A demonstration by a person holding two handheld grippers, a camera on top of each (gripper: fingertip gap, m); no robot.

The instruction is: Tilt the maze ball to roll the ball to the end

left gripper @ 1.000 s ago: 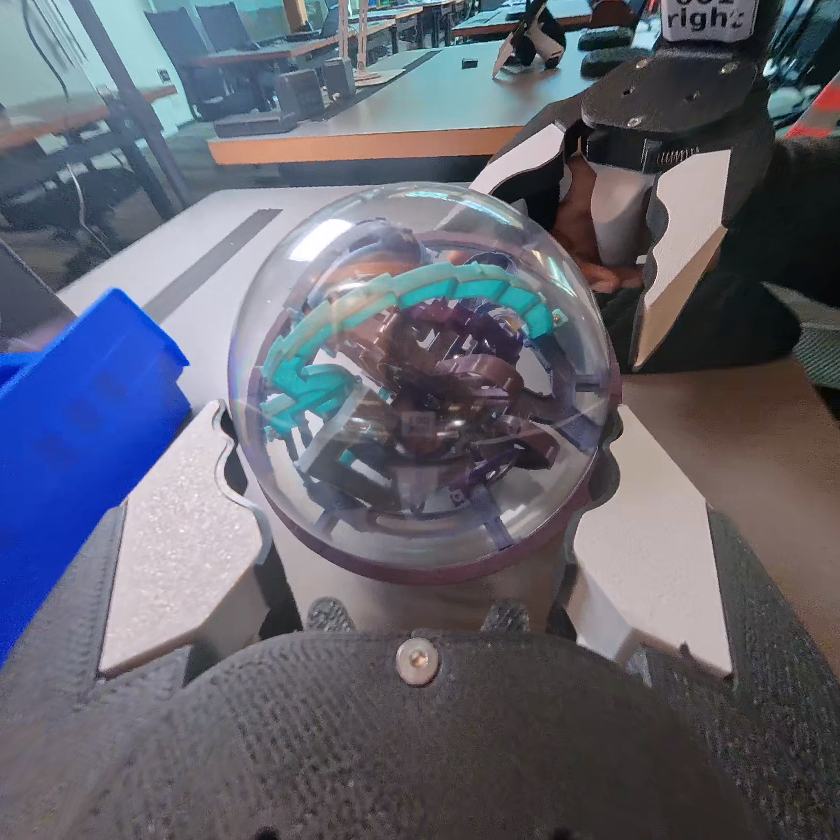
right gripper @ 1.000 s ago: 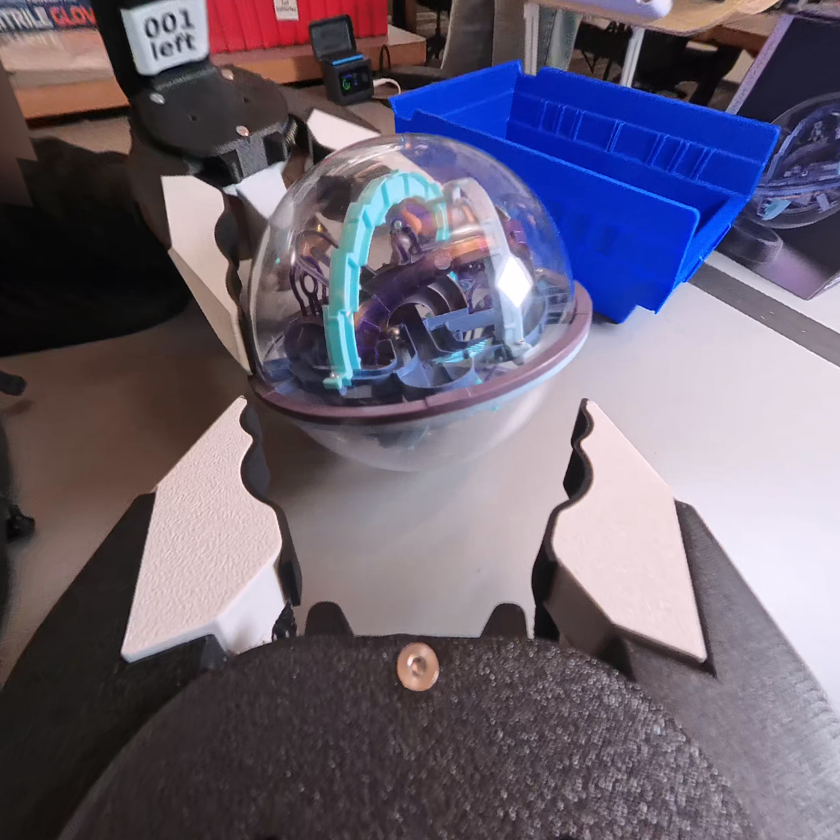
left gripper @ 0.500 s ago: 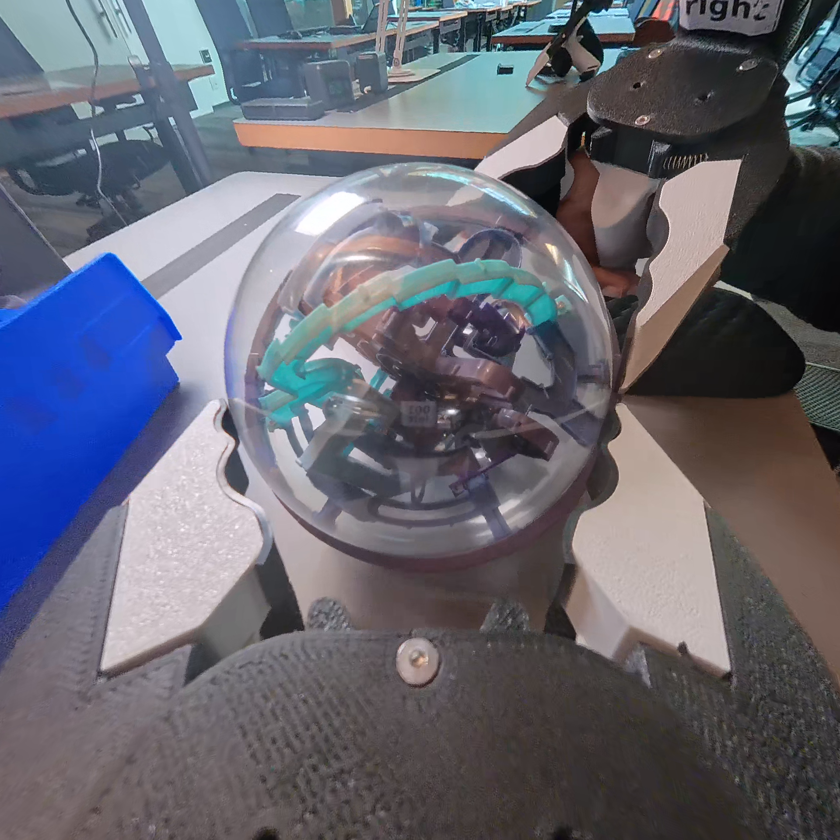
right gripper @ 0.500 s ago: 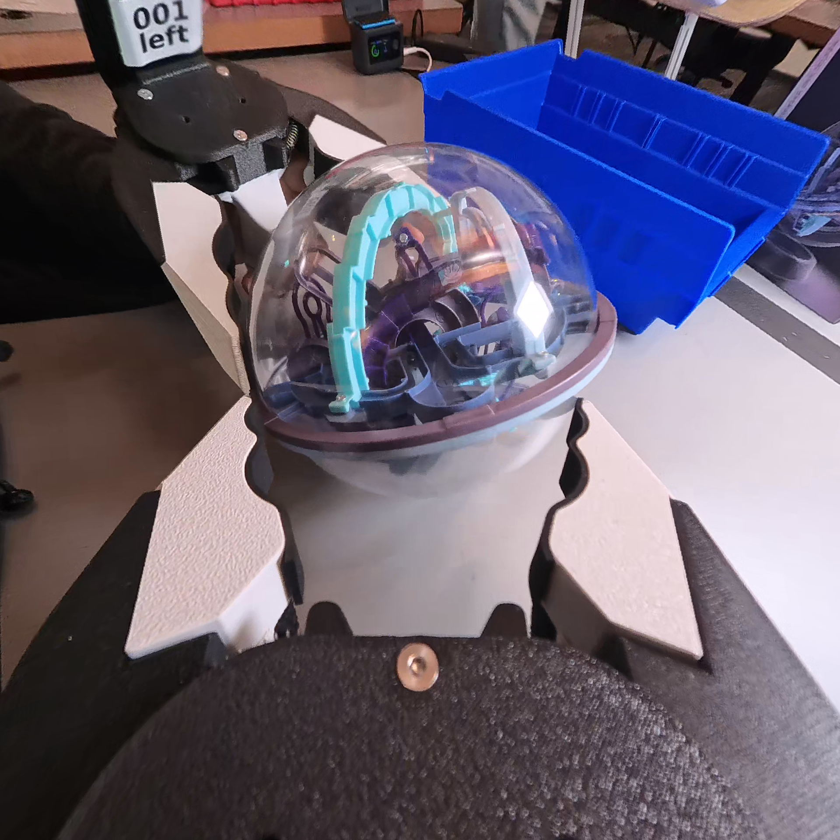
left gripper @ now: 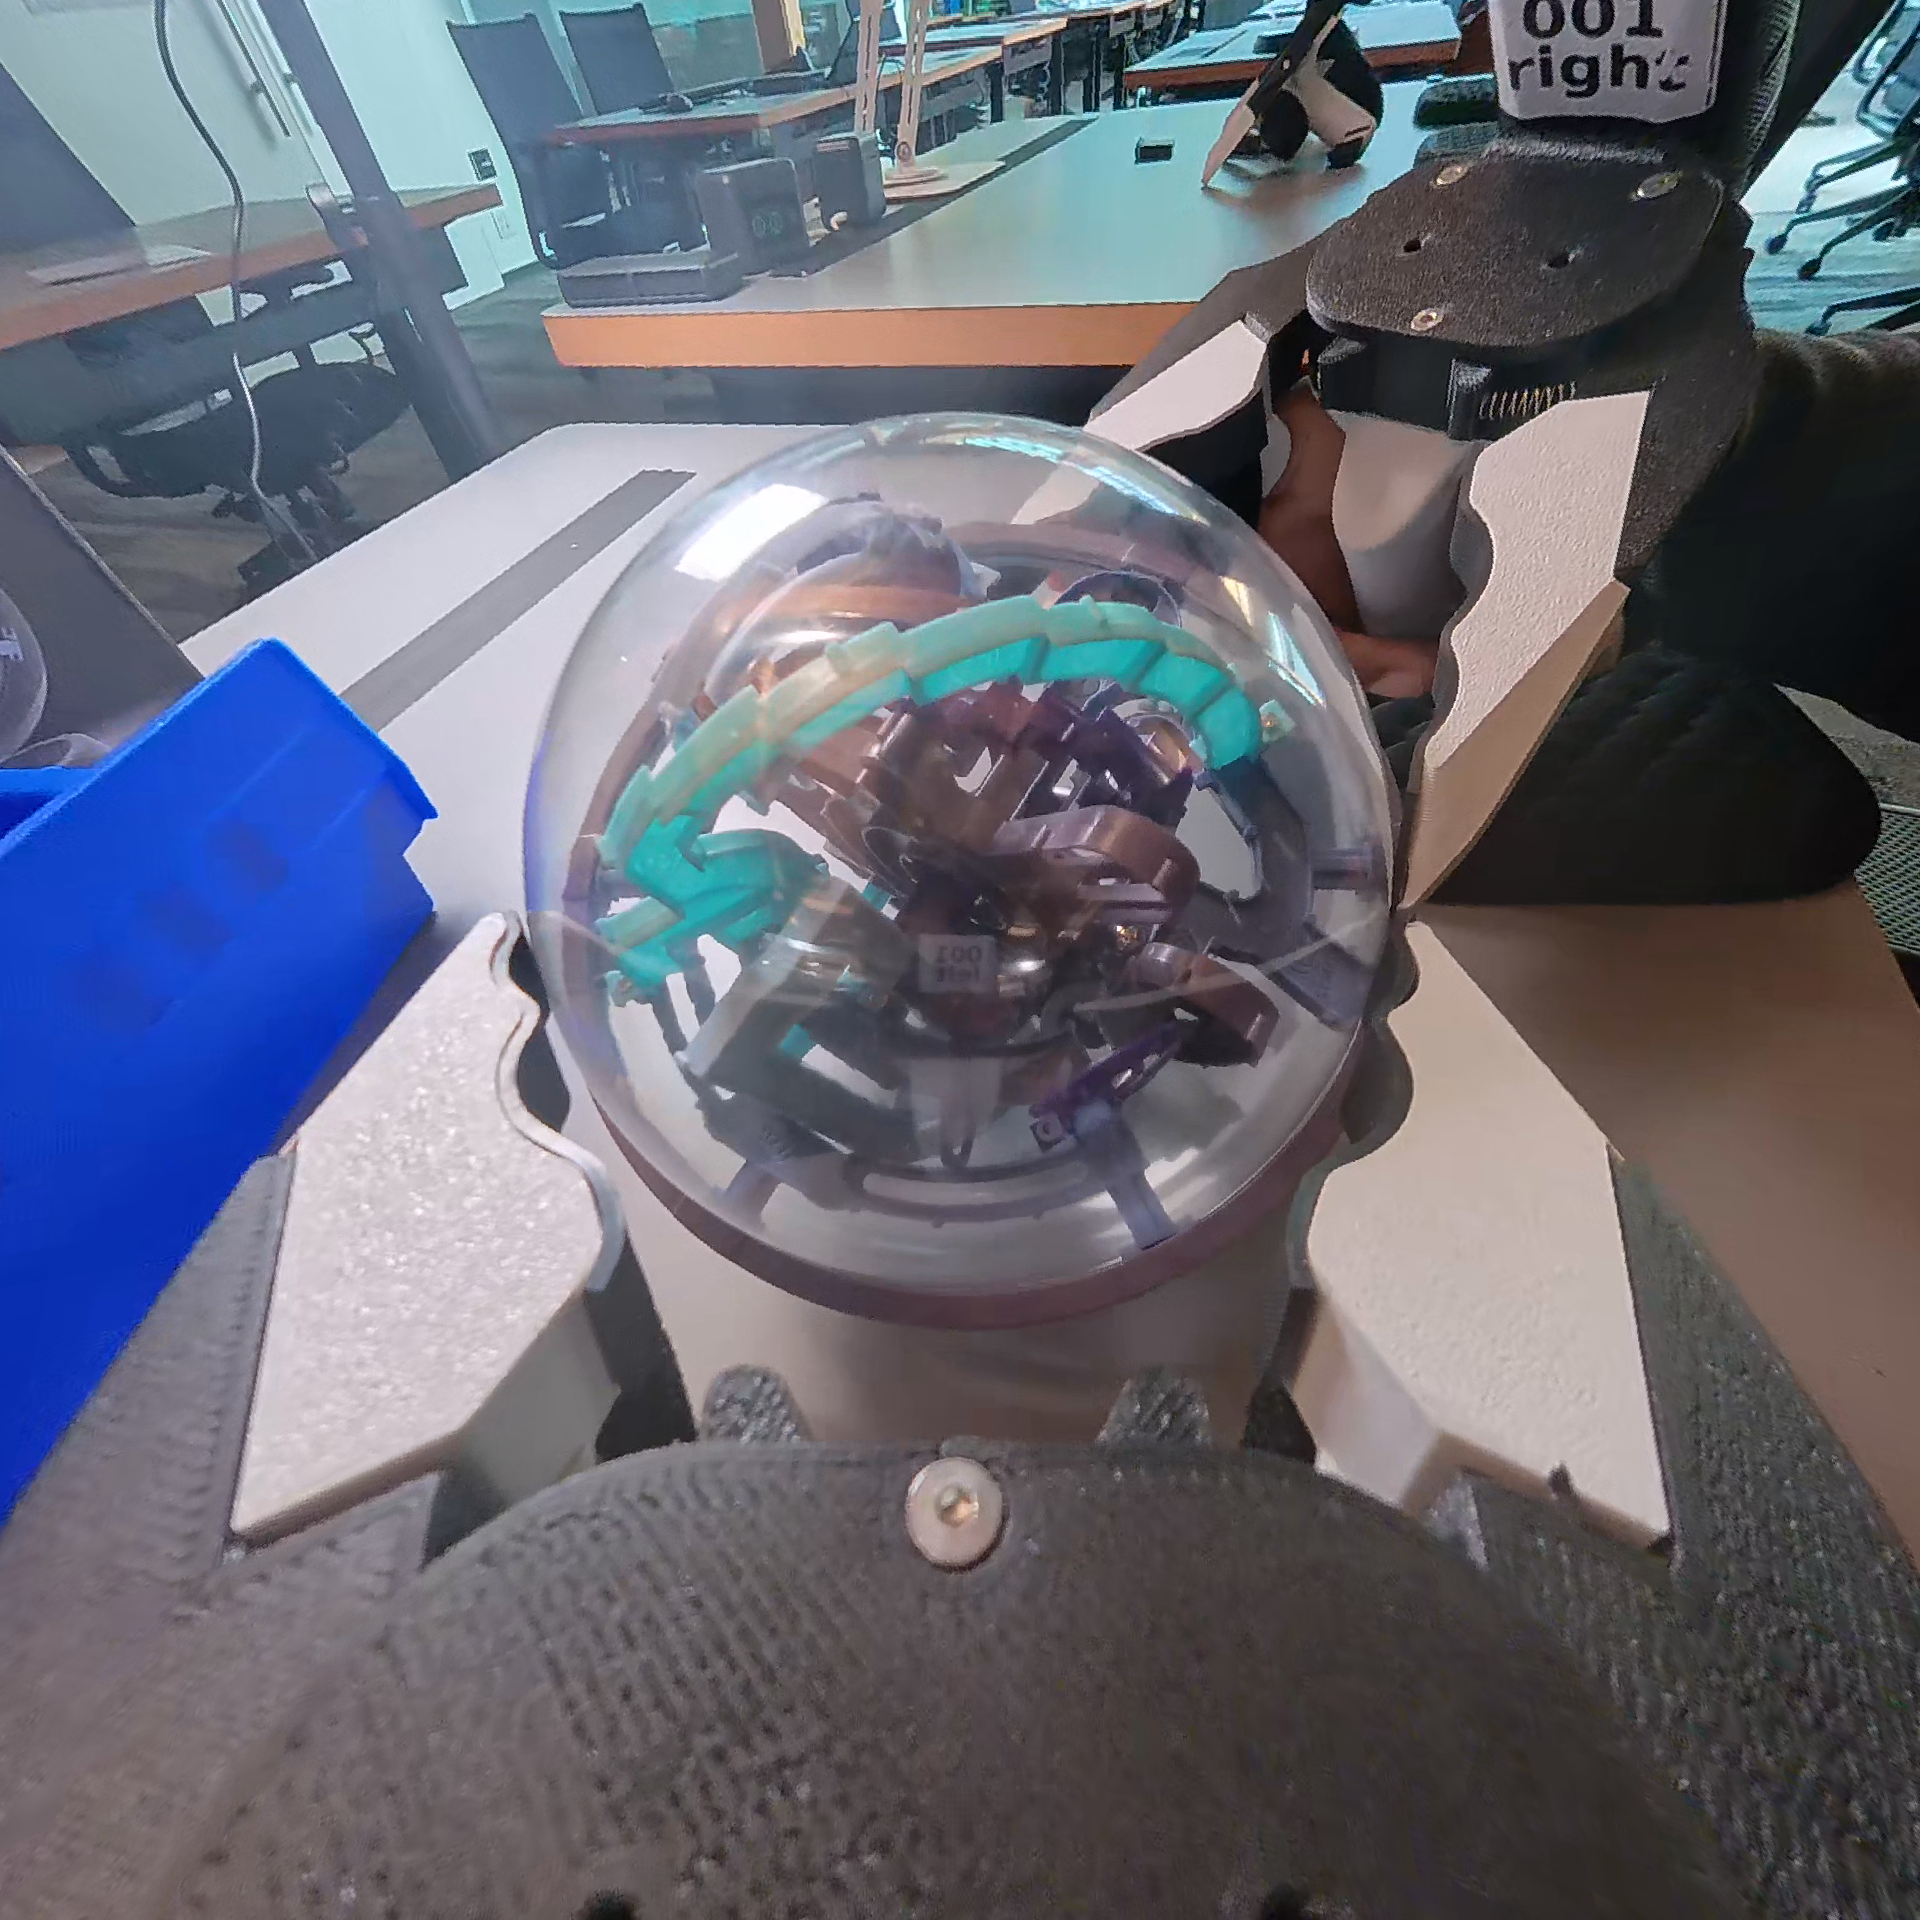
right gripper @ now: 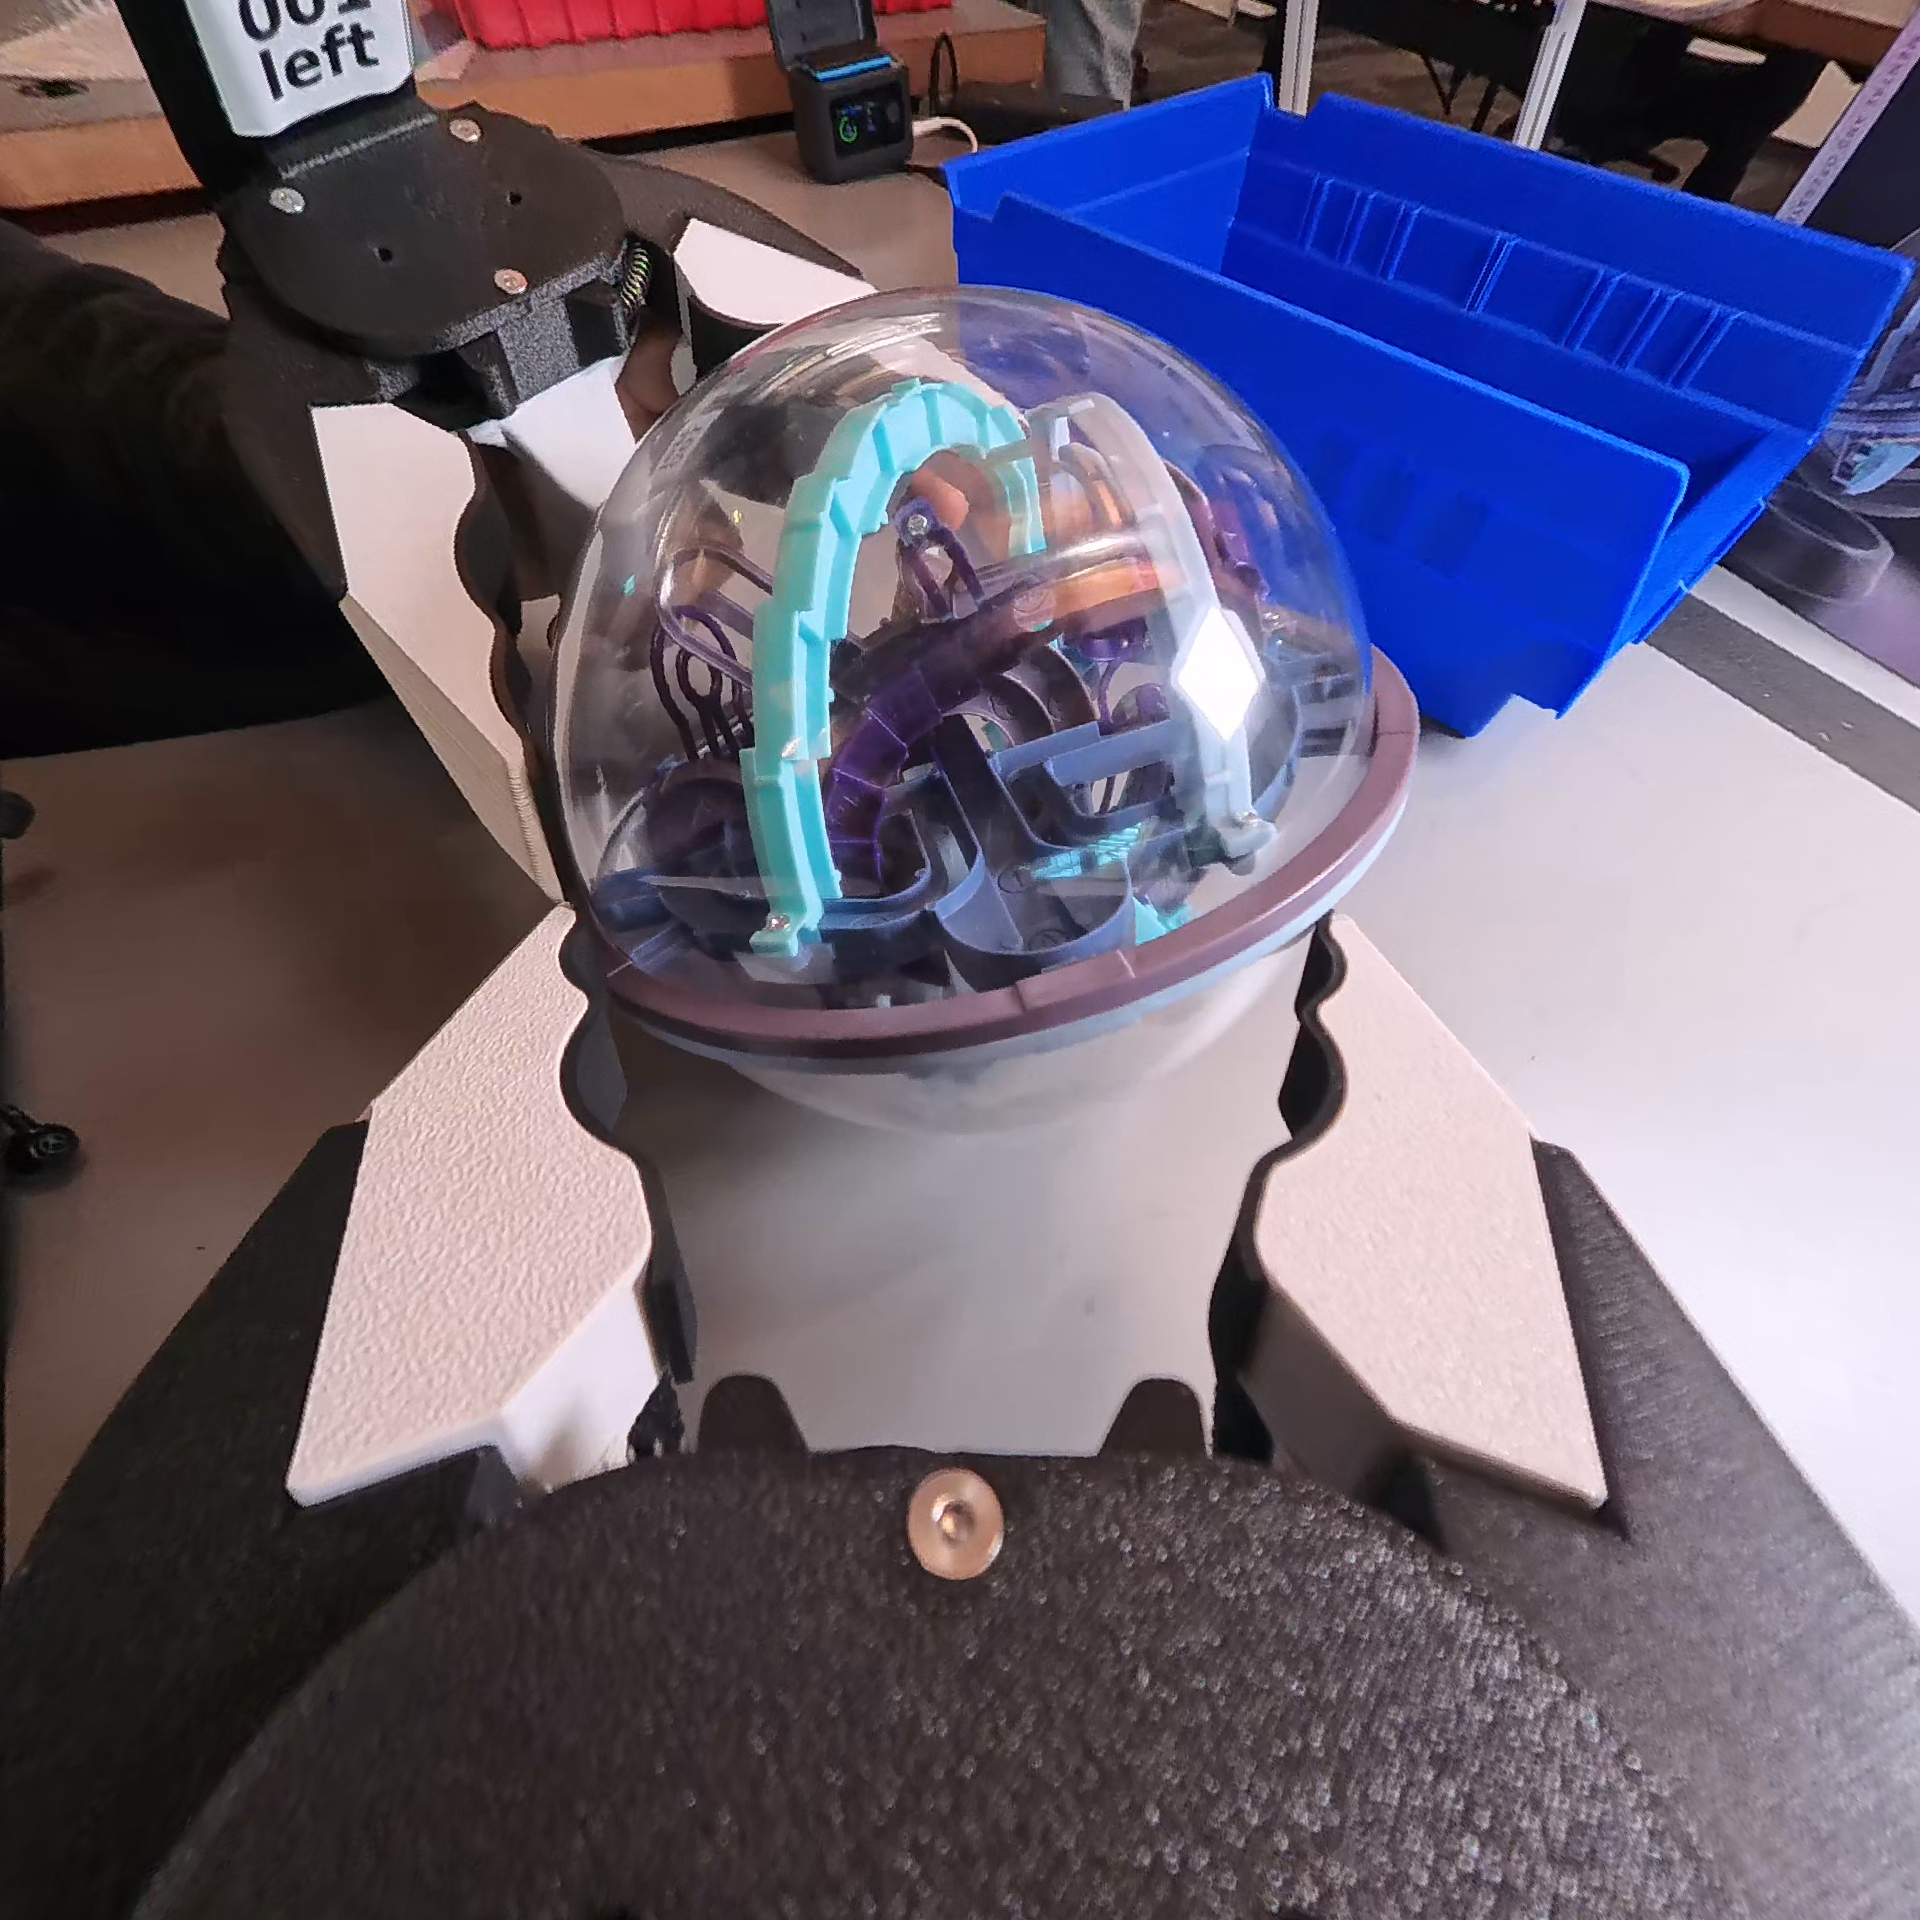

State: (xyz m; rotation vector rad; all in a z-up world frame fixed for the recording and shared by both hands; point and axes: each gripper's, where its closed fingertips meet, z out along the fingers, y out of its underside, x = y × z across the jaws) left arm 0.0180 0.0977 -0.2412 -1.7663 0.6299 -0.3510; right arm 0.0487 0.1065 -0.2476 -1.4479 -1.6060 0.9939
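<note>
The maze ball (left gripper: 956, 862) is a clear sphere with teal, purple and brown tracks and a purple ring round its middle. My left gripper (left gripper: 956, 987) is shut on it, with both pads pressed on its sides. The ball is tilted and held just above the table (right gripper: 1558, 987). In the right wrist view the ball (right gripper: 977, 675) fills the middle, and a left finger (right gripper: 416, 582) runs along its far left side. My right gripper (right gripper: 951, 935) has its fingertips against the ball's lower half, just under the ring. A right finger (left gripper: 1507, 675) touches the ball's right edge.
A blue plastic bin (right gripper: 1455, 364) stands close behind the ball, and it also shows at the left in the left wrist view (left gripper: 187, 935). A dark box (right gripper: 1870, 468) lies beyond the bin. A small black device (right gripper: 852, 114) sits at the back. Desks (left gripper: 935, 260) and chairs stand farther off.
My right gripper has moved forward until its fingertips meet the ball, with the jaws narrowing slightly at first. The ball stays in the left grasp and has tilted a little.
</note>
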